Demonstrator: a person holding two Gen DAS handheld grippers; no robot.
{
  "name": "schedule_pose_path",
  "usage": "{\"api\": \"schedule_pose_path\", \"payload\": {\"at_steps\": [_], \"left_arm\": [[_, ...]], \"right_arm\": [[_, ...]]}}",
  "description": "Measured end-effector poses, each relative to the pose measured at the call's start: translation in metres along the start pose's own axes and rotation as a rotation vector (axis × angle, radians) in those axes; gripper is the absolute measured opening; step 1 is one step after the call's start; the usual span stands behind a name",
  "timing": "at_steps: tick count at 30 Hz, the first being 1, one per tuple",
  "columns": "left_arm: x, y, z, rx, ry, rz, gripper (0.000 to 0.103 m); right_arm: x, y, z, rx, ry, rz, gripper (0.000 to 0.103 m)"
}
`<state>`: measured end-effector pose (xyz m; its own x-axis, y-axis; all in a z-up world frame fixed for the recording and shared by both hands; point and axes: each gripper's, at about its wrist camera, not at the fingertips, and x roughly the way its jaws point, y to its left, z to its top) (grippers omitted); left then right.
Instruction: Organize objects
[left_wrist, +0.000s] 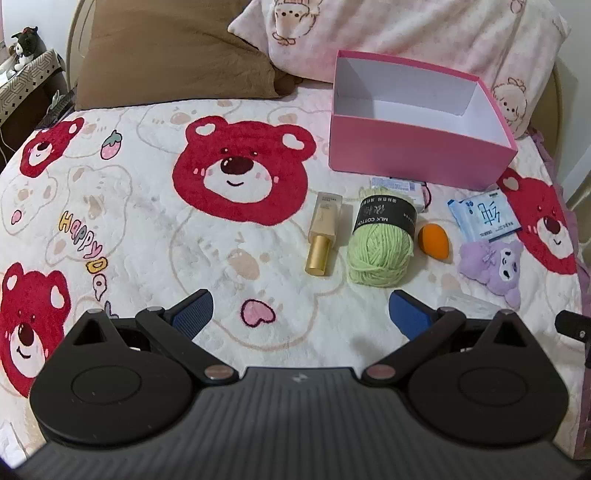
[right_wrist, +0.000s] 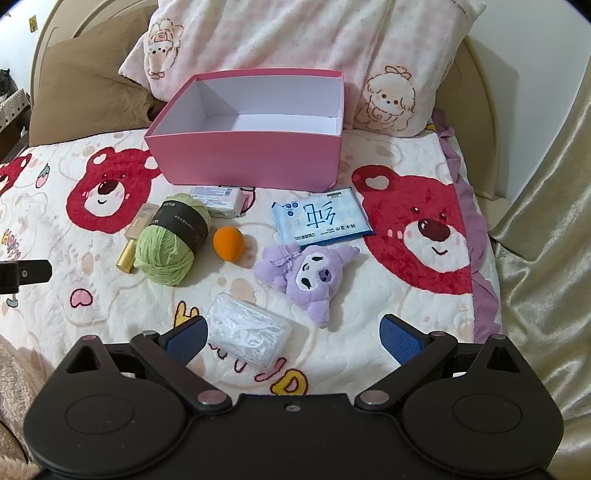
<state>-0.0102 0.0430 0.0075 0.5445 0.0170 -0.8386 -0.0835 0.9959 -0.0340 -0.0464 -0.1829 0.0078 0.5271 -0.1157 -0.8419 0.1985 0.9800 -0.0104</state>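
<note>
An empty pink box (left_wrist: 417, 155) (right_wrist: 251, 158) stands open at the back of the bed. In front of it lie a gold-capped cosmetic bottle (left_wrist: 322, 234) (right_wrist: 130, 254), a green yarn ball (left_wrist: 382, 240) (right_wrist: 171, 240), an orange sponge egg (left_wrist: 432, 239) (right_wrist: 228, 239), a blue wipes pack (left_wrist: 484, 214) (right_wrist: 320, 217), a purple plush toy (left_wrist: 495, 271) (right_wrist: 310, 277), a small white carton (left_wrist: 402, 188) (right_wrist: 221, 199) and a clear bag of white picks (right_wrist: 247, 334). My left gripper (left_wrist: 301, 317) hovers open short of the bottle and yarn. My right gripper (right_wrist: 293, 336) is open, the clear bag beside its left finger.
The objects rest on a fleece blanket (left_wrist: 147, 229) (right_wrist: 369, 306) printed with red bears. A brown pillow (left_wrist: 173, 55) and a pink-and-white pillow (right_wrist: 295, 40) lean behind the box. A gold curtain (right_wrist: 546, 258) hangs right of the bed; a bedside stand (left_wrist: 26, 81) sits far left.
</note>
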Motion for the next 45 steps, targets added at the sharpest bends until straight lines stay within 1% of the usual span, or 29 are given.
{"api": "schedule_pose_path", "payload": {"at_steps": [6, 9, 16, 21, 24, 32, 45], "left_arm": [[-0.001, -0.006, -0.002, 0.037, -0.005, 0.004, 0.103], [0.004, -0.01, -0.002, 0.047, 0.01, 0.007, 0.103], [0.006, -0.011, -0.004, 0.039, 0.015, 0.004, 0.103], [0.008, -0.013, -0.003, 0.026, 0.018, -0.025, 0.103], [0.009, -0.018, -0.004, 0.044, 0.024, -0.03, 0.103], [0.007, -0.029, -0.005, 0.074, 0.021, -0.015, 0.103], [0.007, -0.031, -0.005, 0.069, 0.03, -0.013, 0.103]], "right_arm": [[0.003, 0.0, 0.001, 0.002, 0.005, -0.001, 0.101], [0.005, -0.003, 0.001, 0.008, 0.008, -0.005, 0.101], [0.008, -0.005, 0.001, 0.014, 0.018, -0.004, 0.101], [0.006, -0.006, 0.003, 0.011, 0.018, -0.011, 0.101], [0.005, -0.008, 0.003, 0.012, 0.016, -0.011, 0.101], [0.008, -0.012, 0.003, 0.023, 0.028, -0.011, 0.101], [0.01, -0.015, 0.001, 0.035, 0.034, -0.01, 0.101]]}}
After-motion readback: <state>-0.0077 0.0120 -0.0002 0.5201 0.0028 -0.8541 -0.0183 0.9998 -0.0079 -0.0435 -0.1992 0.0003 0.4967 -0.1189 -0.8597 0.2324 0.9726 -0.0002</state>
